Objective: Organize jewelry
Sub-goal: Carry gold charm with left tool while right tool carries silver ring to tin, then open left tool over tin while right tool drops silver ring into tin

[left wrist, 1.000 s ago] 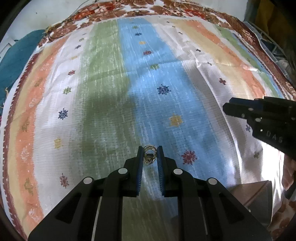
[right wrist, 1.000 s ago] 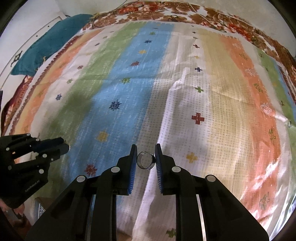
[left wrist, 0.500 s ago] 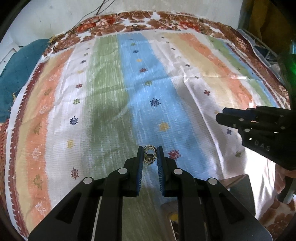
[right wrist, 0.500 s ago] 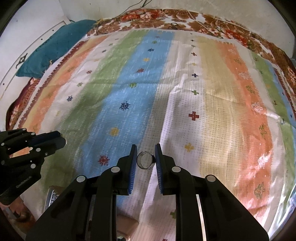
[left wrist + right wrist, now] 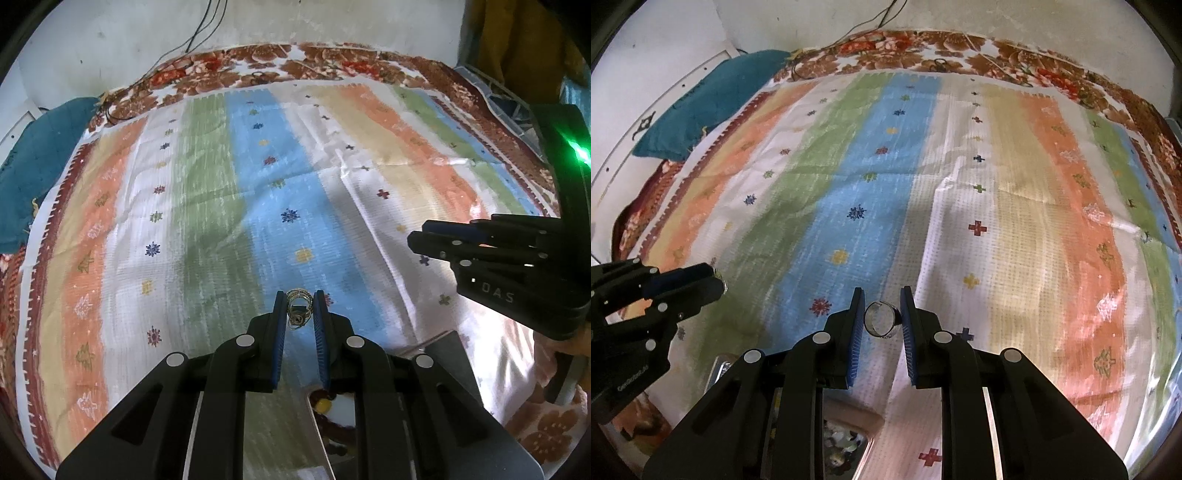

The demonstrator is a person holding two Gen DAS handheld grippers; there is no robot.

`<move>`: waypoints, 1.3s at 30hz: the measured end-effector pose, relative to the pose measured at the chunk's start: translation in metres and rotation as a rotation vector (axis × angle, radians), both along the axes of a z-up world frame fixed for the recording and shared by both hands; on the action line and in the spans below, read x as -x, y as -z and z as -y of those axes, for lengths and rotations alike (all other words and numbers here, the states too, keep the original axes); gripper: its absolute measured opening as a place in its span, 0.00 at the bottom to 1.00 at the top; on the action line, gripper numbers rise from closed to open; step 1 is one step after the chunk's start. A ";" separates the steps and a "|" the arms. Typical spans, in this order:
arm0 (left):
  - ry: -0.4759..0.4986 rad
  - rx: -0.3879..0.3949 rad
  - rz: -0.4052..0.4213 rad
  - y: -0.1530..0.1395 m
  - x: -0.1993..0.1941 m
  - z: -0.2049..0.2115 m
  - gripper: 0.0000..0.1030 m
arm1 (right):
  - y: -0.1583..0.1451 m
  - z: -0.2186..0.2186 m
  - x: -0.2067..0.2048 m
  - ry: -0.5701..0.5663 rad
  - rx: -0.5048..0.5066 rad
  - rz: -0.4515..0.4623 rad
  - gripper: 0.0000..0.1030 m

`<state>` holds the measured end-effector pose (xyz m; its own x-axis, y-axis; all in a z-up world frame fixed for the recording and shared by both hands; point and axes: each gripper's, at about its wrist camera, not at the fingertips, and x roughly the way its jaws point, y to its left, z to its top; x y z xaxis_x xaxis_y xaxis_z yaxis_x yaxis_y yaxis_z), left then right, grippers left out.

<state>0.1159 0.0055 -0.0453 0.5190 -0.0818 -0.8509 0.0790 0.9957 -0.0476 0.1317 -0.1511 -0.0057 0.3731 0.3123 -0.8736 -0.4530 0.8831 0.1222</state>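
Note:
My left gripper (image 5: 300, 297) is shut on a small gold wire earring (image 5: 298, 308) pinched between its blue pads, held above the striped bedspread (image 5: 207, 206). In the right wrist view my right gripper (image 5: 882, 295) is shut on a silver ring (image 5: 881, 319), a plain band held sideways between the pads. The right gripper (image 5: 436, 240) shows at the right edge of the left wrist view; the left gripper (image 5: 713, 280) shows at the left edge of the right wrist view with a glint of the earring at its tips. An open jewelry box (image 5: 332, 417) with beads lies below the left fingers.
A striped sheet (image 5: 960, 184) with small crosses and stars covers the bed. A teal pillow (image 5: 713, 99) lies at the back left by the white wall. Cables (image 5: 199, 33) hang on the wall. Box compartments (image 5: 842, 443) holding small pieces show beneath the right fingers.
Both grippers have risen away from the sheet, which now looks smaller and farther. The jewelry box has come into view under the fingers. Both grips are unchanged.

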 end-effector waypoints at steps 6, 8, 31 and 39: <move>0.007 -0.014 -0.001 0.000 0.010 0.006 0.14 | -0.004 0.005 0.011 -0.011 -0.008 0.008 0.20; 0.002 -0.013 0.005 -0.003 0.014 0.006 0.14 | -0.007 0.005 0.014 -0.015 -0.010 0.015 0.20; 0.033 0.049 0.059 -0.017 0.081 0.029 0.14 | -0.040 0.011 0.093 -0.119 -0.035 0.120 0.20; 0.032 0.056 0.059 -0.017 0.083 0.026 0.14 | -0.037 0.016 0.107 -0.142 -0.043 0.104 0.20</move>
<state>0.0328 -0.0205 -0.0283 0.5640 -0.1459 -0.8128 0.1154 0.9885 -0.0974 0.0247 -0.1670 0.0315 0.4103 0.4043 -0.8174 -0.5847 0.8045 0.1044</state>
